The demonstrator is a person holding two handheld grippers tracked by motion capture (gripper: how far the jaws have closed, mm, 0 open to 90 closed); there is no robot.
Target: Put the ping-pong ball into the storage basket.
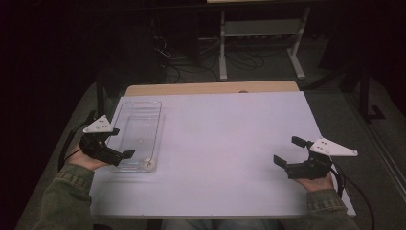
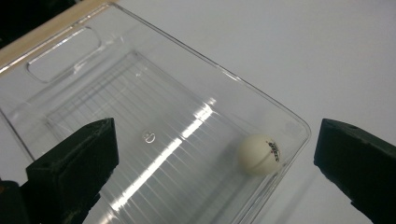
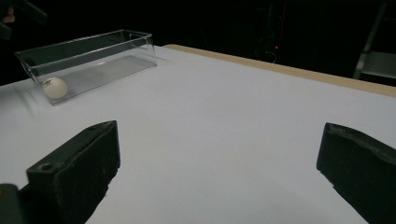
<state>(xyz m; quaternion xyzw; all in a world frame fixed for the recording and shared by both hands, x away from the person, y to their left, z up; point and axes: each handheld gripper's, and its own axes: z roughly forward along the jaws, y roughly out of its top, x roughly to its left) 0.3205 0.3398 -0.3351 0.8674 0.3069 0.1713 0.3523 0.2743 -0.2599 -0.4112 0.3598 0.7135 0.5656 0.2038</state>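
Nearest to me, at the bottom of the high view, I see the person's two green sleeves (image 1: 62, 194) coming in over the white table (image 1: 225, 143). The left gripper (image 1: 122, 143) is held at the left edge of the table, and its jaws stand wide apart with nothing between them. One jaw reaches over the near end of the clear plastic bin (image 1: 139, 136). The right gripper (image 1: 289, 151) is at the right side, well apart from the bin, and its jaws are also spread wide and empty, above the bare table.

In the left gripper view I look down into the bin (image 2: 196, 60). A white ball (image 2: 260, 154) with a small printed mark lies on its floor, in the near corner, close to the wall. In the right gripper view the ball (image 3: 54, 87) sits at the same end of the bin (image 3: 116, 44).

Farther away, behind the wooden far edge of the table, I see a white table frame (image 1: 258, 38) and cables (image 1: 191, 62) on the dark floor.
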